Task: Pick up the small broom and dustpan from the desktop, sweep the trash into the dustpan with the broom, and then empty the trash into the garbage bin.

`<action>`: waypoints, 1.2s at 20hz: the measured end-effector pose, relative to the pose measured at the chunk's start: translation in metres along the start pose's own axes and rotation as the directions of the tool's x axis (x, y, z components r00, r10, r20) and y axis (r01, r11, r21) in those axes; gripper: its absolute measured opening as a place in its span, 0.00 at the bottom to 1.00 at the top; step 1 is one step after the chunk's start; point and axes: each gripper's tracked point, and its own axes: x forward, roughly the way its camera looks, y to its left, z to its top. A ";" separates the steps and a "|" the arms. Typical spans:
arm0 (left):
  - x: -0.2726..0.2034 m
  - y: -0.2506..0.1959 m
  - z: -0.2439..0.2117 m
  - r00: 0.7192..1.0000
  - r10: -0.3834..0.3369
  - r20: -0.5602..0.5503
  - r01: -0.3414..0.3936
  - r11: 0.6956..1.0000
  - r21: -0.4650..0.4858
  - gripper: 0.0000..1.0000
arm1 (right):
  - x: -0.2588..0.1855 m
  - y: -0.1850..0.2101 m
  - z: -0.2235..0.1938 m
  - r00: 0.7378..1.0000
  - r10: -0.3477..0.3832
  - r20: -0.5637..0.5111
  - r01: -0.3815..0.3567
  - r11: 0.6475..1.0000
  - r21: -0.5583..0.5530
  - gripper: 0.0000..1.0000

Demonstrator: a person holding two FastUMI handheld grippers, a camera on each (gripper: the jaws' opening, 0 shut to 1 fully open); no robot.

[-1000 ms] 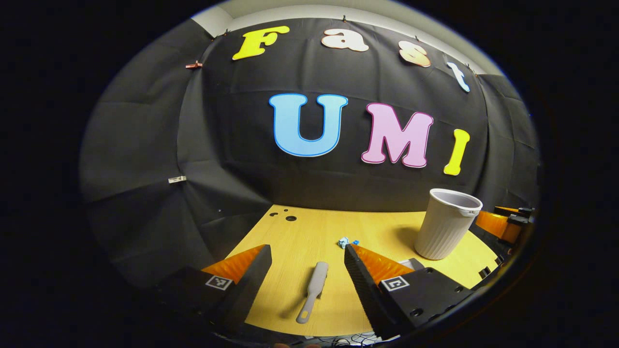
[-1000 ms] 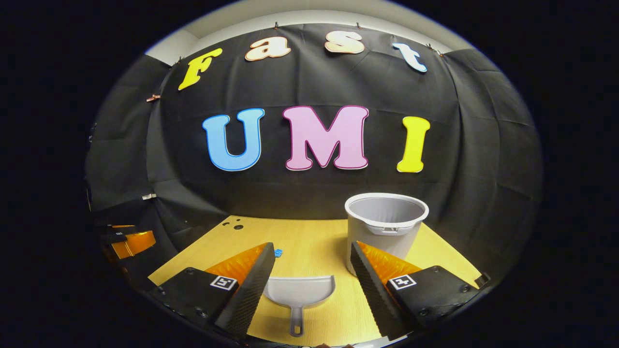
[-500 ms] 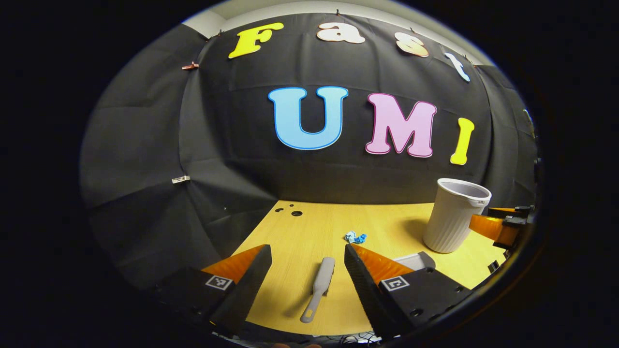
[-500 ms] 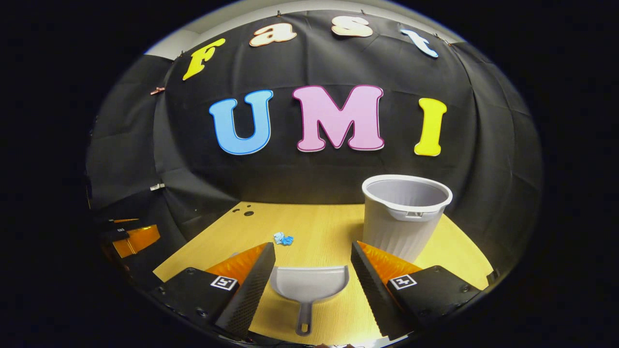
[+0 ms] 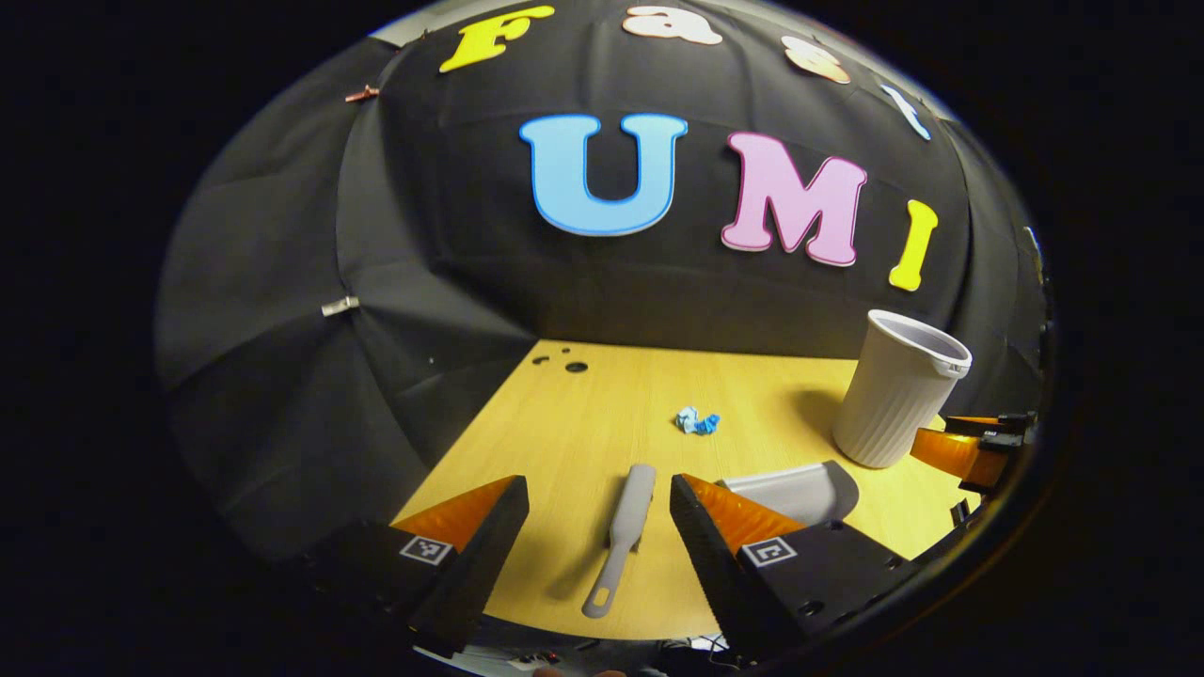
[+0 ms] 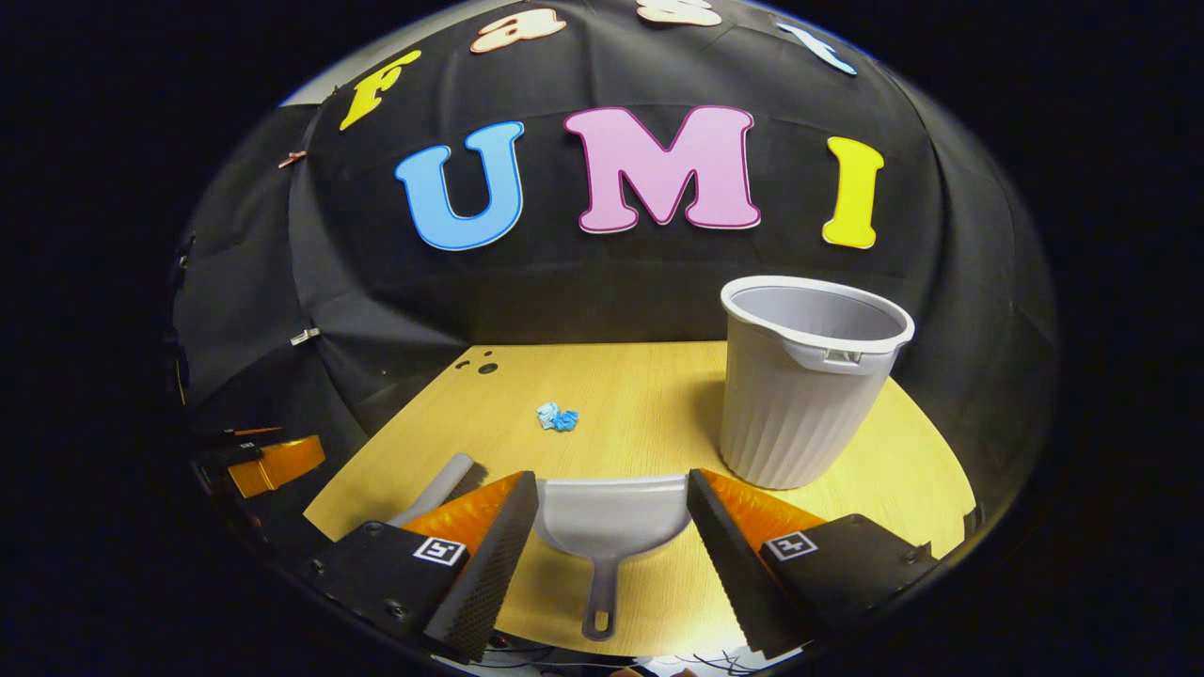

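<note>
The left claw (image 5: 599,512) is hovering released over the wooden surface (image 5: 583,414), its fingers straddling the grey broom (image 5: 619,538) lying flat there. The right claw (image 6: 611,512) is likewise spread wide, framing the dustpan (image 6: 609,527). Blue crumpled trash (image 6: 557,417) is lying mid-surface, and the ribbed bin (image 6: 804,381) is standing upright to the dustpan's right

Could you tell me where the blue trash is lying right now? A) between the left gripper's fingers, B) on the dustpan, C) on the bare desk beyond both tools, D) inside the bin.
C: the trash lies on the desk, apart from dustpan, broom and bin.
</note>
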 end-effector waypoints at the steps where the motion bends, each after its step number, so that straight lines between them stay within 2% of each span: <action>1: 0.007 -0.001 -0.008 0.999 -0.006 -0.037 0.006 1.000 -0.003 0.96 | 0.002 0.000 -0.001 1.000 0.000 -0.004 0.000 1.000 -0.001 0.99; 3: 0.024 -0.001 -0.028 0.991 -0.024 -0.133 0.025 1.000 0.005 0.96 | 0.006 -0.002 -0.004 1.000 -0.002 -0.015 0.001 1.000 -0.005 0.99; 6: 0.047 -0.008 -0.060 0.959 -0.071 -0.274 0.079 0.997 0.020 0.96 | 0.016 0.000 -0.016 0.999 0.010 -0.047 -0.011 1.000 -0.028 0.99; 11: 0.077 -0.014 -0.093 0.904 -0.082 -0.419 0.126 0.989 0.079 0.96 | 0.028 -0.007 -0.032 0.995 0.018 -0.095 -0.020 0.999 -0.026 0.99; 16: 0.111 -0.019 -0.133 0.798 -0.069 -0.599 0.188 0.972 0.139 0.96 | 0.049 -0.016 -0.053 0.986 0.030 -0.163 -0.032 0.999 -0.010 0.99; 22: 0.133 -0.028 -0.162 0.668 -0.053 -0.742 0.213 0.969 0.123 0.94 | 0.057 -0.018 -0.077 0.961 0.099 -0.258 -0.102 0.995 0.001 0.99; 24: 0.138 -0.027 -0.167 0.653 -0.042 -0.756 0.222 0.965 0.139 0.87 | 0.053 -0.008 -0.090 0.936 0.149 -0.318 -0.153 0.988 0.011 0.99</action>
